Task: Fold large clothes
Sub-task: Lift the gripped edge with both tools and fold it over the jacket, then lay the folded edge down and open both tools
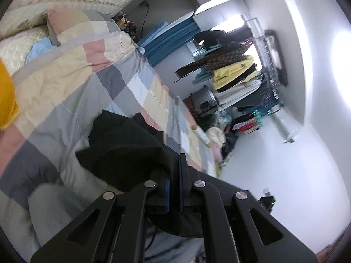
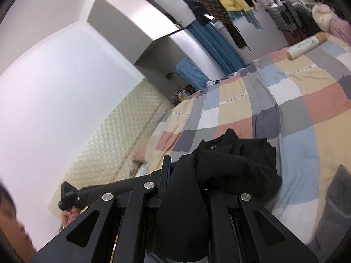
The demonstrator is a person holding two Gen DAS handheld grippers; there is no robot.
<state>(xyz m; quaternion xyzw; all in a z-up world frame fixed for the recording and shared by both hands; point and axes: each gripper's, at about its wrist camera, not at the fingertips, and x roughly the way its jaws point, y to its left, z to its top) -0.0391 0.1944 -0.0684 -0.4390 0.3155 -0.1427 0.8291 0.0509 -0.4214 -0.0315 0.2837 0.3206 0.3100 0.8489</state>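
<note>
Left tool [image 1: 174,175]: jaws nearly closed, blue pads close together, pinching an edge of the black garment [image 1: 122,151]. The fabric bunches up just ahead of the fingertips and drapes down to the left of them in the left wrist view.

Right tool [image 2: 175,171]: jaws closed on the same black garment [image 2: 230,164]. Cloth runs between the fingers and spills over the right finger, hiding most of it; only the left finger's blue pad edge shows.

Garment location: lifted at both gripped edges, with the rest in a crumpled heap on the near part of the bed. It lies on the patchwork quilt [image 2: 296,100] of pink, beige, grey and blue squares.

Other items:
- Paper roll [image 2: 306,46] lying on the far part of the quilt, well apart from the garment.
- Quilted cream headboard [image 2: 114,135] on the left in the right wrist view.
- Rack of hanging clothes [image 1: 232,72] and blue curtain [image 1: 171,39] at the far wall.
- Yellow fabric [image 1: 6,96] at the left edge of the left wrist view.
- Person's hand [image 2: 70,215] on the other tool's handle, low left in the right wrist view.
</note>
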